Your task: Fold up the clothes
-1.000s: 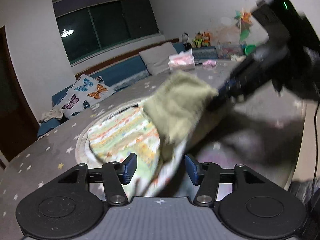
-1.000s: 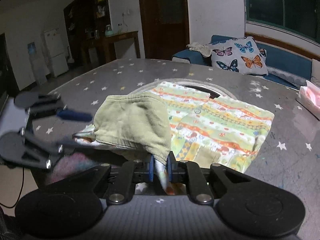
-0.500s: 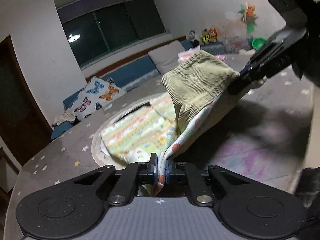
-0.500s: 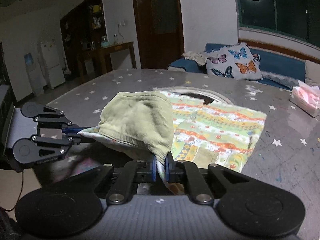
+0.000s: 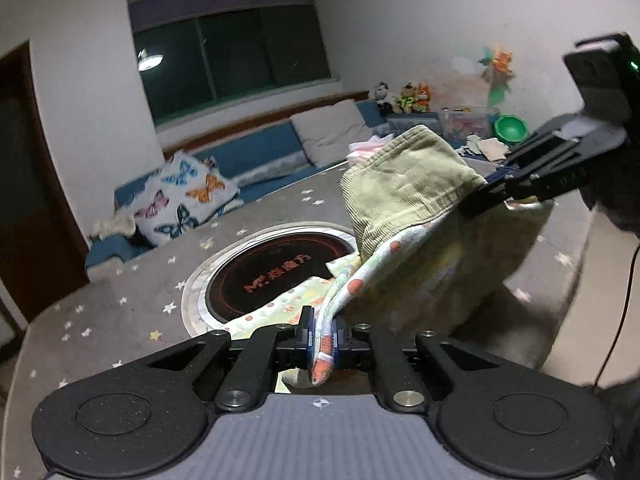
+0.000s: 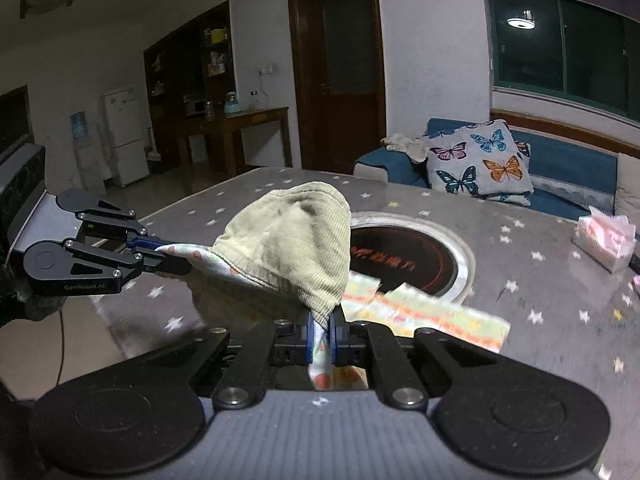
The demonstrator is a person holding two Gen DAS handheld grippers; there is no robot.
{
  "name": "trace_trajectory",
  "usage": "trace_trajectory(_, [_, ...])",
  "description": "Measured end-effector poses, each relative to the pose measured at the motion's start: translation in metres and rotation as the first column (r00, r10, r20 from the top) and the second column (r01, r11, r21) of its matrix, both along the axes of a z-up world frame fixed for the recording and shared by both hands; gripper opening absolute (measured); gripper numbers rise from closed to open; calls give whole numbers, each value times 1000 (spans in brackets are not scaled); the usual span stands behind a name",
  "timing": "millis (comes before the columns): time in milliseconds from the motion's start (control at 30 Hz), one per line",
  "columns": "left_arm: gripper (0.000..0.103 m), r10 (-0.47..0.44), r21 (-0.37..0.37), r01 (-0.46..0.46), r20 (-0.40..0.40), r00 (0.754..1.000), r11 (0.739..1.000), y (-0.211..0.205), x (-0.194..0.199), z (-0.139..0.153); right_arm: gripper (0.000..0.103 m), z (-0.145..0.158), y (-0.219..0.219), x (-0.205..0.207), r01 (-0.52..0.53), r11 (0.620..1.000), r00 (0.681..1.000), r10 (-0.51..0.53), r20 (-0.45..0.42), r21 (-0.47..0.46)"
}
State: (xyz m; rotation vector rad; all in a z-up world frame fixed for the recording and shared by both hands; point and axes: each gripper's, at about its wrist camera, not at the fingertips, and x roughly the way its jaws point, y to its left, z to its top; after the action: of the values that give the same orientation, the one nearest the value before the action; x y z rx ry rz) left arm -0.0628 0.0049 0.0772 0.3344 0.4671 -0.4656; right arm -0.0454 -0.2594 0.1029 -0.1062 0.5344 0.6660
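Observation:
A small patterned garment (image 5: 396, 264) with an olive-green corduroy panel (image 5: 400, 184) hangs between my two grippers above the grey star-print table (image 5: 120, 300). My left gripper (image 5: 324, 338) is shut on one edge of it. My right gripper (image 6: 322, 338) is shut on another edge. Each gripper shows in the other's view: the right one (image 5: 500, 188), the left one (image 6: 160, 250). The green panel (image 6: 288, 240) drapes over the held edge. The garment's lower end (image 6: 420, 312) trails on the table.
A round black cooktop (image 5: 280, 272) with a metal ring is set into the table middle (image 6: 400, 256). A tissue pack (image 6: 604, 240) lies at the table's far right. A blue sofa with a butterfly cushion (image 6: 476, 164) stands behind the table.
My left gripper shut on the garment's edge. Both grippers lifted and pulled it toward me, uncovering the round cooktop that it lay over.

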Motion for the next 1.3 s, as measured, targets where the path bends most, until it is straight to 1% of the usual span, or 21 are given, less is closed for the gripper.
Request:
trace_trajectory(100, [9, 17, -7, -17, -42, 999, 1000, 1, 37, 2, 6, 0, 4, 32, 7, 1000, 1000, -7, -8, -21])
trace_trajectory(233, [9, 52, -12, -55, -134, 990, 998, 3, 95, -8, 6, -11, 13, 88, 22, 998, 998, -25, -56, -54])
trace_trajectory(300, [9, 66, -8, -69, -180, 981, 998, 4, 123, -19, 6, -19, 16, 111, 29, 997, 995, -35, -89, -66])
trace_trajectory(400, [13, 100, -7, -105, -253, 962, 994, 8, 157, -42, 7, -43, 25, 146, 50, 994, 987, -64, -147, -97])
trace_trajectory(433, [14, 119, 2, -123, -265, 957, 992, 9, 166, -50, 8, -53, 28, 158, 67, 993, 980, -84, -178, -101])
trace_trajectory(500, [15, 158, 30, -156, -269, 950, 987, 11, 178, -65, 11, -66, 25, 166, 101, 989, 973, -120, -197, -103])
trace_trajectory(533, [18, 175, 40, -171, -266, 948, 984, 12, 180, -70, 12, -72, 24, 170, 118, 988, 969, -137, -203, -104])
trace_trajectory(567, [19, 193, 49, -186, -263, 945, 981, 14, 181, -75, 20, -78, 22, 173, 135, 985, 965, -155, -210, -105])
trace_trajectory(600, [19, 198, 39, -195, -270, 942, 980, 16, 183, -78, 26, -84, 20, 177, 152, 983, 961, -172, -216, -106])
trace_trajectory(633, [19, 204, 29, -204, -277, 939, 979, 19, 184, -81, 30, -91, 19, 180, 169, 980, 956, -190, -223, -108])
trace_trajectory(667, [19, 205, 16, -208, -277, 939, 978, 22, 184, -82, 36, -89, 14, 178, 188, 977, 955, -206, -212, -101])
trace_trajectory(733, [19, 211, 11, -217, -273, 939, 976, 23, 182, -82, 36, -82, 5, 173, 226, 971, 954, -237, -181, -82])
trace_trajectory(800, [20, 228, 25, -230, -255, 940, 973, 20, 181, -81, 36, -75, -3, 165, 254, 965, 954, -262, -149, -68])
trace_trajectory(900, [22, 252, 32, -252, -235, 939, 967, 18, 180, -77, 35, -68, -8, 139, 231, 972, 964, -236, -125, -52])
trace_trajectory(1000, [21, 269, 22, -271, -221, 937, 962, 15, 177, -68, 32, -73, -7, 124, 193, 979, 967, -201, -155, -65])
trace_trajectory(1033, [21, 261, 14, -264, -214, 941, 964, 12, 174, -63, 31, -75, -7, 123, 188, 980, 966, -197, -166, -68])
trace_trajectory(1100, [21, 244, -2, -249, -199, 949, 968, 6, 169, -54, 25, -84, -8, 127, 200, 977, 959, -211, -188, -76])
trace_trajectory(1133, [21, 235, -10, -241, -192, 953, 970, 3, 166, -49, 24, -87, -11, 131, 214, 974, 954, -224, -200, -72])
trace_trajectory(1167, [21, 213, -29, -223, -198, 957, 974, -2, 165, -46, 23, -91, -14, 135, 229, 971, 948, -238, -212, -66])
trace_trajectory(1233, [21, 167, -67, -185, -210, 963, 980, -11, 162, -40, 17, -97, -19, 142, 250, 966, 938, -257, -233, -59])
trace_trajectory(1300, [21, 132, -85, -155, -231, 964, 984, -23, 164, -41, 12, -102, -24, 149, 271, 961, 927, -275, -253, -54])
